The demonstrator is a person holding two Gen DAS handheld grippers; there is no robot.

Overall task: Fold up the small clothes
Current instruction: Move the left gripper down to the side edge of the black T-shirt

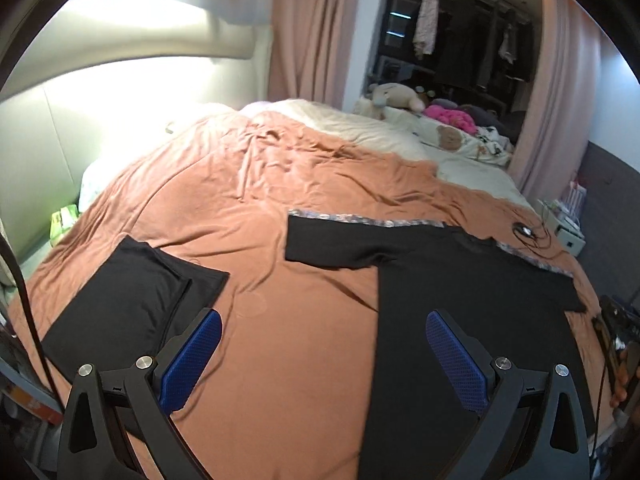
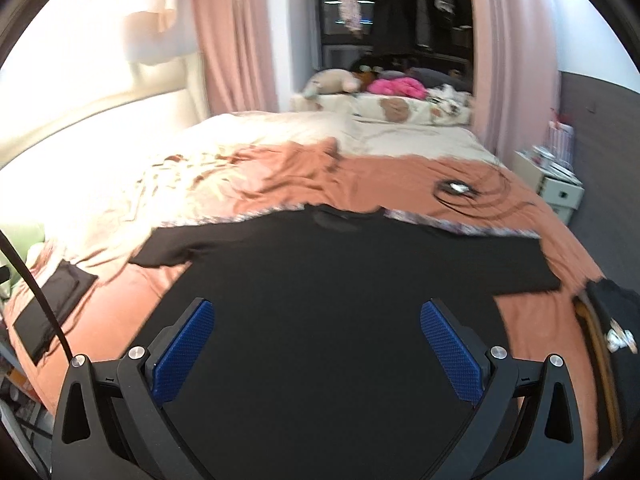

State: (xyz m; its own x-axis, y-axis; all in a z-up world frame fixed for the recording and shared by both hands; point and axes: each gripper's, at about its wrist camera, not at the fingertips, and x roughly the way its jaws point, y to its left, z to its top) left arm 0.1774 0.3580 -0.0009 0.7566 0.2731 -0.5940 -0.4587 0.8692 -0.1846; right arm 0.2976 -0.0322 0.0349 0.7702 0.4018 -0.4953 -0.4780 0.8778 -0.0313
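Grippers left (image 1: 324,350) and right (image 2: 317,344) (jaws apart, empty) above flat black T-shirt (image 2: 340,280).

T-shirt (image 2: 340,280) flat on bed (image 1: 280,184), folded garment (image 1: 132,292) well to its left, pillows (image 1: 460,140) behind.

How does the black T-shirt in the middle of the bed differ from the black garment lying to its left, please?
The black T-shirt lies spread flat with both sleeves out; the folded black garment is a compact rectangle. The T-shirt covers far more of the orange bedspread than the folded garment. Both are black and rest on the bedspread, ungripped.
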